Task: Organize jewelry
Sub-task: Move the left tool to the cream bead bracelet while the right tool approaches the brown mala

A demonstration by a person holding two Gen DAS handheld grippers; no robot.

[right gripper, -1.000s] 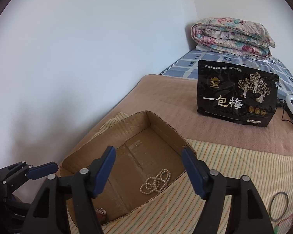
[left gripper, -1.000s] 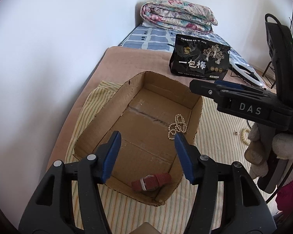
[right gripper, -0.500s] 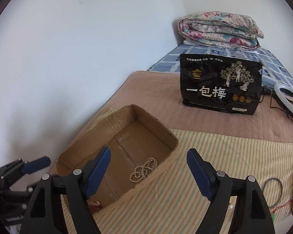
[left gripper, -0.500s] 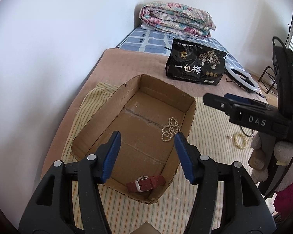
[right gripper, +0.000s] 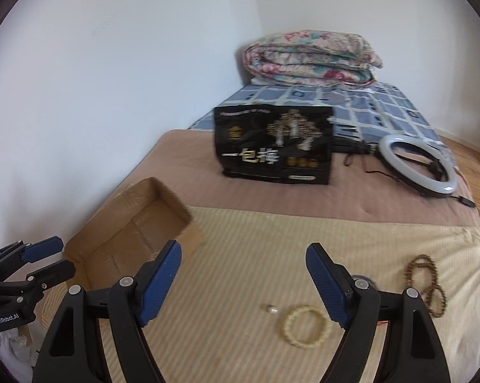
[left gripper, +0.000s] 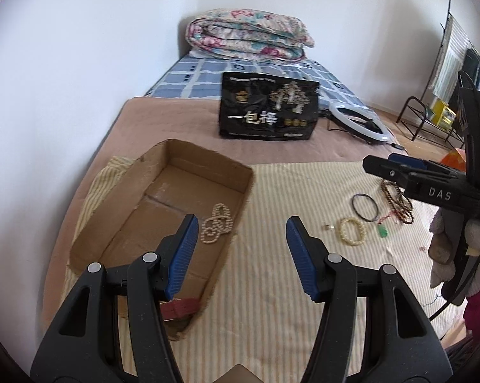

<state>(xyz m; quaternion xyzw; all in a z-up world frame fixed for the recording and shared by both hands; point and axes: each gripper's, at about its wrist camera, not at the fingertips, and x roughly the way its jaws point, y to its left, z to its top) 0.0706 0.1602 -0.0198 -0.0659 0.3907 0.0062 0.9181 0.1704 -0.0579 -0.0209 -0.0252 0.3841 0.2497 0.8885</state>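
A: Left wrist view. Status of left gripper (left gripper: 240, 233)?

B: Released, jaws apart, nothing between the blue pads (left gripper: 182, 255). Poised above the striped cloth (left gripper: 271, 287), straddling the right wall of the cardboard box (left gripper: 208, 166).

A: Box contents?

B: Pearl necklace (left gripper: 217, 223) coiled on the box floor near the right wall. Red strap (left gripper: 179, 308) at the near end, partly hidden behind the left finger.

A: Loose items on the cloth?

B: Cream bead bracelet (left gripper: 353, 231), thin black bangle (left gripper: 364, 207), dark bead strand (left gripper: 398, 199), small green pendant (left gripper: 382, 231), all well apart from the box, to its right. Right gripper (left gripper: 383, 167) seen side-on above them; spread not readable from here.

A: Right wrist view. Status of right gripper (right gripper: 243, 284)?

B: Released, jaws wide, empty. Hovering above the cloth, with the cream bead bracelet (right gripper: 307, 327) just below and between the fingers, not touched. Brown bead strand (right gripper: 426, 284) to the right. Box (right gripper: 137, 223) to the left, left gripper (right gripper: 48, 258) at the frame edge beside it.

A: Background?

B: Black printed bag (right gripper: 273, 143) upright, ring light (right gripper: 417, 164) beside it, folded floral quilt (right gripper: 310, 57) behind.
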